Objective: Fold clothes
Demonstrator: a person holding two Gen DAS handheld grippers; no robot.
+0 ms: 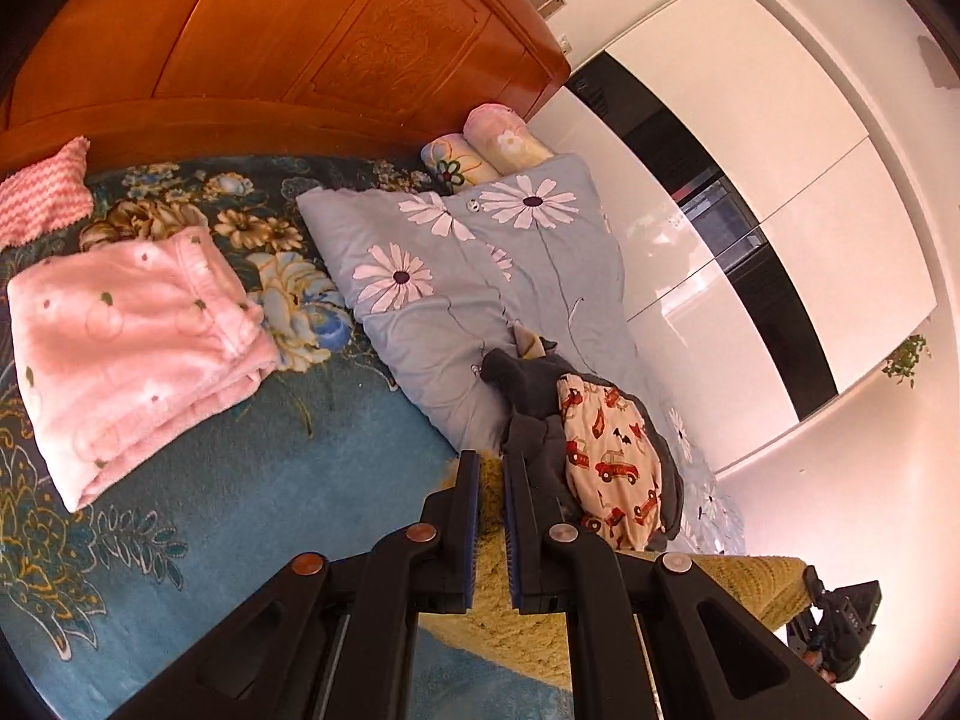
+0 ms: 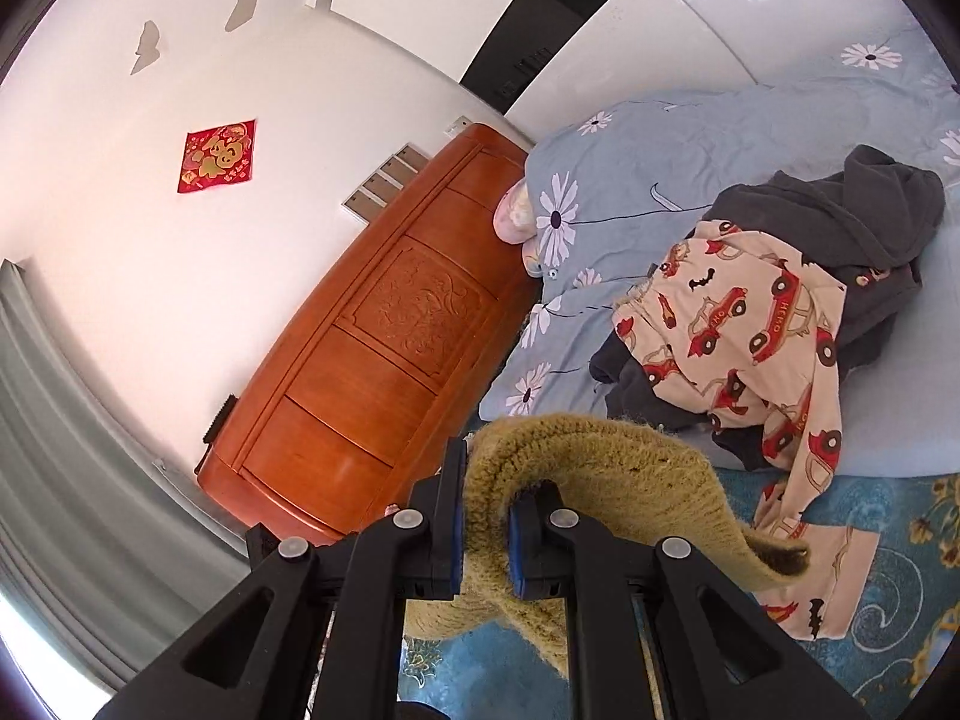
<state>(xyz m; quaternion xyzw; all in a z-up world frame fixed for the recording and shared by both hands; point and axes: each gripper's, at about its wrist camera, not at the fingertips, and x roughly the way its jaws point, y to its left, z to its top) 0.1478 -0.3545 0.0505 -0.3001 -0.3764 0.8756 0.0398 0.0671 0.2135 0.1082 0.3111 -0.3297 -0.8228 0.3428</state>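
Note:
A mustard-yellow fuzzy garment (image 1: 600, 606) lies on the blue floral bedspread (image 1: 252, 516) under my left gripper (image 1: 491, 468), whose narrowly parted jaws hold its edge between them. My right gripper (image 2: 487, 480) is shut on the same yellow garment (image 2: 600, 468), lifting a fold that drapes to the right. A cream garment with red cars (image 2: 750, 324) and a dark grey hoodie (image 2: 864, 210) lie piled beyond; they also show in the left wrist view as the car-print garment (image 1: 606, 456) and the hoodie (image 1: 534, 384).
A folded pink fleece (image 1: 138, 348) lies at left on the bed. A light blue daisy duvet (image 1: 456, 276) and rolled pillows (image 1: 486, 150) lie near the wooden headboard (image 1: 300, 42). White wardrobe doors (image 1: 780, 180) stand beyond the bed. The right gripper (image 1: 840, 624) shows at lower right.

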